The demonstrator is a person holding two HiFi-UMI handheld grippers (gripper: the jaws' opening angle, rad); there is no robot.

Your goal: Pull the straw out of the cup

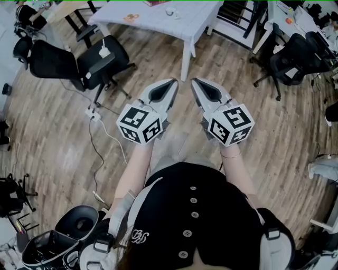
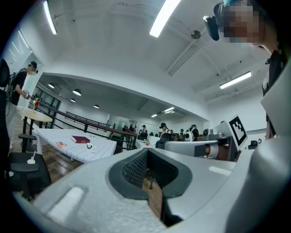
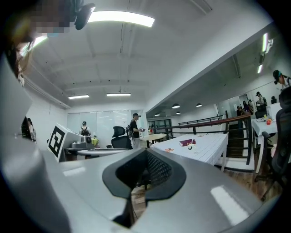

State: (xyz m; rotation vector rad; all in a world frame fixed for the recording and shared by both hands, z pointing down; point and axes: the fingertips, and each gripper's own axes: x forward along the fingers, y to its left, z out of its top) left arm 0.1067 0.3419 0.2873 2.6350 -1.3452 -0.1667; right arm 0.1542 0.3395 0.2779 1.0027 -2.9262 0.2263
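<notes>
Your left gripper point(image 1: 172, 82), centre-left: jaws pressed together, empty. Cup point(image 1: 170, 11) on white table point(image 1: 153, 23), top centre, well apart from both grippers; straw too small to see. Your right gripper point(image 1: 194, 82), centre-right: jaws together, empty.
</notes>
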